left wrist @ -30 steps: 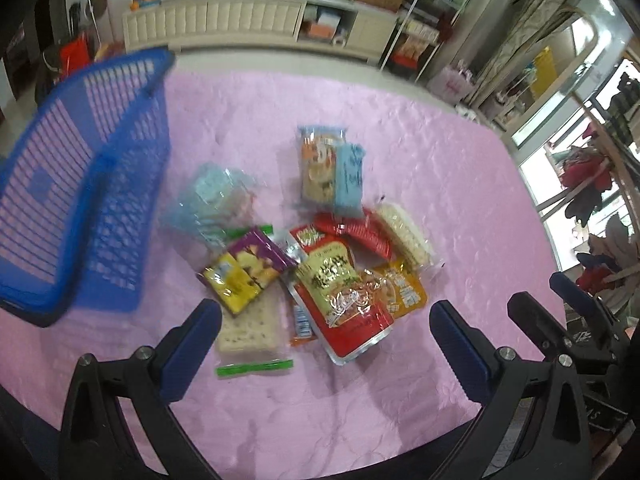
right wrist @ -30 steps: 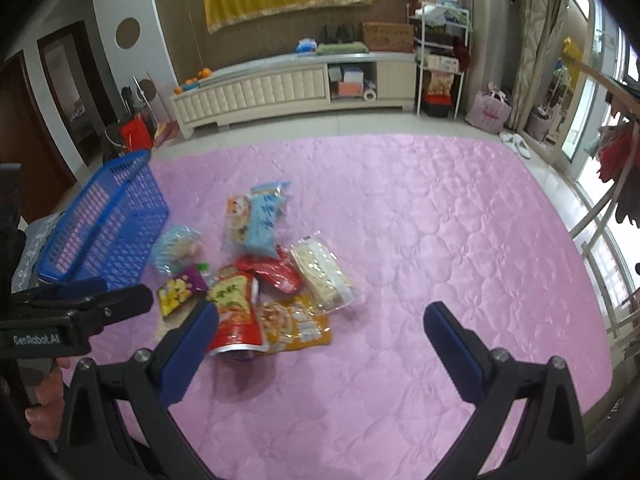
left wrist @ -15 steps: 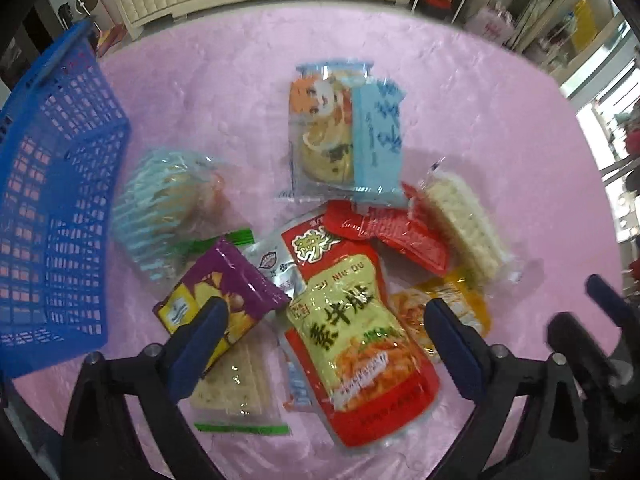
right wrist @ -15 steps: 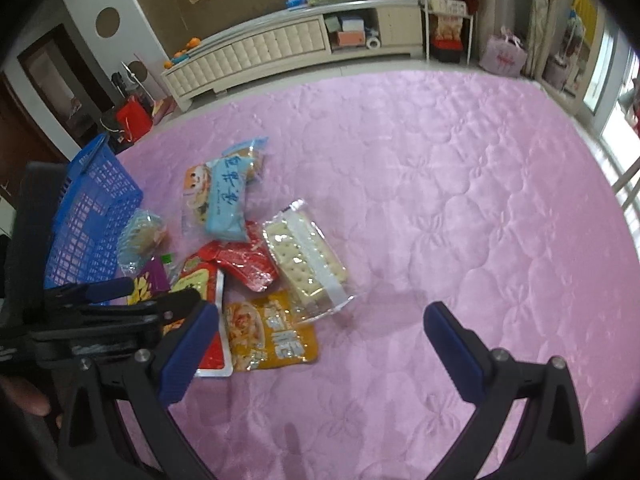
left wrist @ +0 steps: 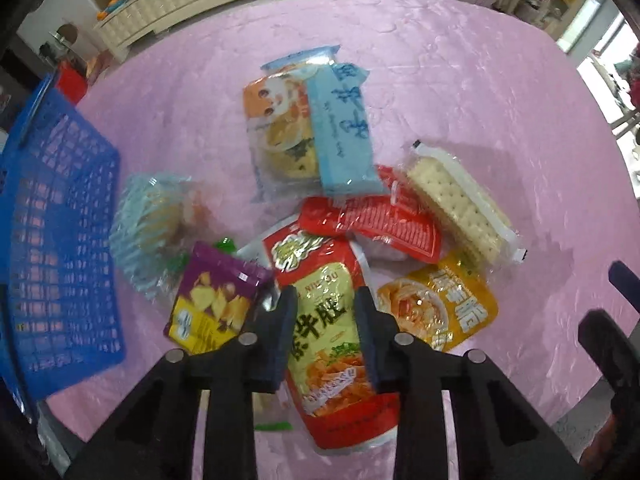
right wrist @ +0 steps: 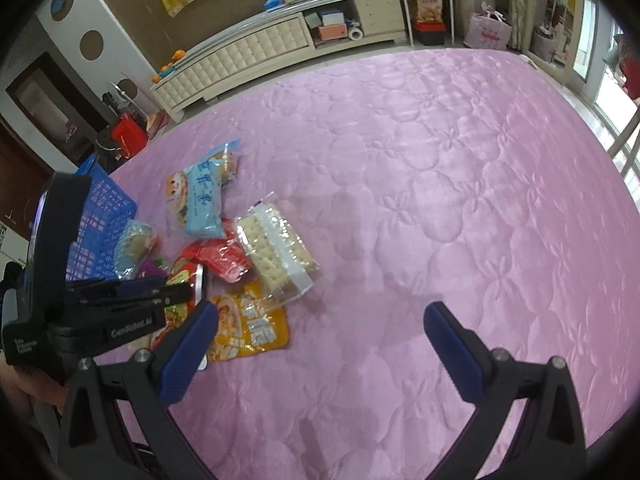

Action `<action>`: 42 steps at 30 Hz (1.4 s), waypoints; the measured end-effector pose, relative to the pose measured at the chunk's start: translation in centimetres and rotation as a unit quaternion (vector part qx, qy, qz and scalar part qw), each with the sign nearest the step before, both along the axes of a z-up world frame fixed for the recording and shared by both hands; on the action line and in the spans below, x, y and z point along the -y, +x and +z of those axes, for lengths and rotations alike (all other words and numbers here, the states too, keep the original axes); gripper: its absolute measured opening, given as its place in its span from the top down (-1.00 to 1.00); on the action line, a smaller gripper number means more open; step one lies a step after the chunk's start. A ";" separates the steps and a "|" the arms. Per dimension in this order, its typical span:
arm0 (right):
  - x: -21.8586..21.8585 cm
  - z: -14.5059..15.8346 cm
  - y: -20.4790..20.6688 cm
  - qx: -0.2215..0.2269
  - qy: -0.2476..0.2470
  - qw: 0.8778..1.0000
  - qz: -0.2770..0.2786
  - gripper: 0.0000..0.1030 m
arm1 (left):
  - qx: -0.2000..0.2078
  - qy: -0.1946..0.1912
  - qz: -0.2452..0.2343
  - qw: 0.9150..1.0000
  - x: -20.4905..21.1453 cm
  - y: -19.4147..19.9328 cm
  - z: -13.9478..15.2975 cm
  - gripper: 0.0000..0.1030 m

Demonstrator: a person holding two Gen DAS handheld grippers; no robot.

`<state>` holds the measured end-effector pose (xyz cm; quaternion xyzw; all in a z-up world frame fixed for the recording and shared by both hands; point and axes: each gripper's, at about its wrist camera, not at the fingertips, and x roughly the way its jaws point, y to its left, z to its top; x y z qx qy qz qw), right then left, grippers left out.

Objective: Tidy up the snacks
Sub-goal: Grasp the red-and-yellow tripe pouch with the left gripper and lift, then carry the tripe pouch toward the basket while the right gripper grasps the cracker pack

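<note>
Pink quilted cover (right wrist: 420, 184) — snacks piled at lower left.
Your left gripper (left wrist: 326, 320) is just closing, pinching the red-and-yellow pouch (left wrist: 332, 356); your right gripper (right wrist: 320, 344) is hanging wide apart — empty.

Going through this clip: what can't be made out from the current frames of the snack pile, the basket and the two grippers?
- Left gripper: jaws have just been closing over the red and yellow pouch; left wrist view doesn't show whether the pads pinch it.
- Cracker pack with green strips: mostly hidden under the gripper's frame.
- Blue basket: blurred, cut off by the left edge; contents unclear.
- Right wrist view: the left gripper's body covers the purple bag.
</note>
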<state>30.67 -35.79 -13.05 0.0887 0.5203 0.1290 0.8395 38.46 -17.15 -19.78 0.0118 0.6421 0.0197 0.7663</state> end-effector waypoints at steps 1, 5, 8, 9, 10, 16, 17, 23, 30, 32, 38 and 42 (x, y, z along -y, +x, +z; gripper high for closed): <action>0.0 0.2 -0.2 0.003 -0.001 1.000 0.001 -1.00 | -0.007 -0.002 0.009 1.000 -0.2 0.0 -0.1 0.27; 0.1 0.9 -0.7 0.005 -0.002 1.000 0.001 -1.00 | -0.028 0.000 0.007 1.000 -0.6 0.2 -1.0 -0.29; 0.1 1.4 -1.2 0.008 -0.009 1.000 0.004 -1.00 | -0.030 -0.027 0.015 0.999 -1.1 0.6 -1.6 -0.22; 0.1 1.6 -1.4 0.008 -0.013 1.000 0.004 -1.00 | -0.030 -0.043 0.018 0.998 -1.6 0.8 -2.0 -0.19; 0.1 1.7 -1.5 0.008 -0.013 1.000 0.004 -1.00 | -0.029 -0.048 0.016 0.998 -2.0 1.0 -2.2 -0.17; -0.3 2.5 -2.8 0.010 -0.018 1.000 0.003 -1.00 | -0.034 -0.070 0.009 0.997 -3.0 0.8 -2.0 0.07; -0.5 2.6 -3.0 0.010 -0.019 1.000 0.005 -1.00 | -0.033 -0.071 0.009 0.997 -3.2 0.4 -1.8 0.11; -1.8 3.0 -3.8 0.006 -0.026 0.999 0.021 -1.00 | -0.027 -0.121 0.021 0.992 -5.1 -4.0 -0.4 0.22; -3.2 2.9 -3.4 -0.007 -0.031 0.999 0.027 -1.00 | 0.024 -0.152 0.010 0.988 -6.8 -6.9 3.8 0.29; -3.7 2.9 -3.1 -0.005 -0.033 0.999 0.034 -1.00 | 0.042 -0.147 0.005 0.988 -7.5 -7.6 5.1 0.29; -5.5 2.6 -1.4 0.010 -0.061 0.996 0.065 -1.00 | 0.082 -0.121 -0.006 0.989 -7.7 -9.7 7.5 0.30; -6.6 2.0 0.2 0.046 -0.121 0.987 0.094 -1.00 | 0.094 -0.110 -0.012 0.989 -6.4 -9.4 9.0 0.31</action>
